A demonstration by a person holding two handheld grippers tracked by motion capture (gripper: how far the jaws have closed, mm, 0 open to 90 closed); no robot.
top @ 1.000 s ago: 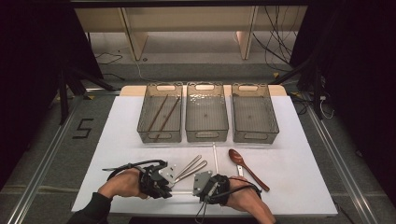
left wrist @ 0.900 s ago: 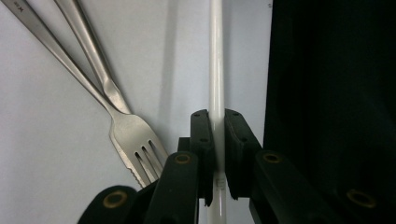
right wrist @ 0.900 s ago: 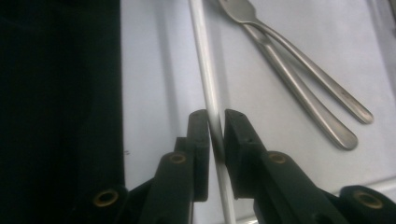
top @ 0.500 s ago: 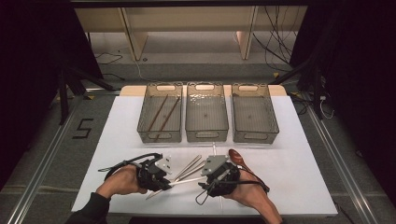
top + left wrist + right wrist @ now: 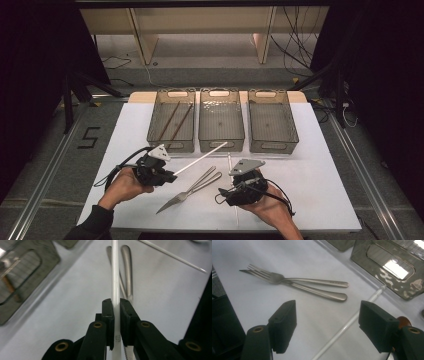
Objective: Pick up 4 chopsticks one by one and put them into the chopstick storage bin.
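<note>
One white chopstick [image 5: 115, 270] sits clamped between the left gripper's [image 5: 115, 306] fingers.

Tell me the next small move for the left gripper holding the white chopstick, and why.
Probably carry the white chopstick on toward the left bin and lower it in. The left gripper is shut on it, the stick's far end already points at the bins, and two brown chopsticks lie in that bin, so like seems to go with like.
</note>
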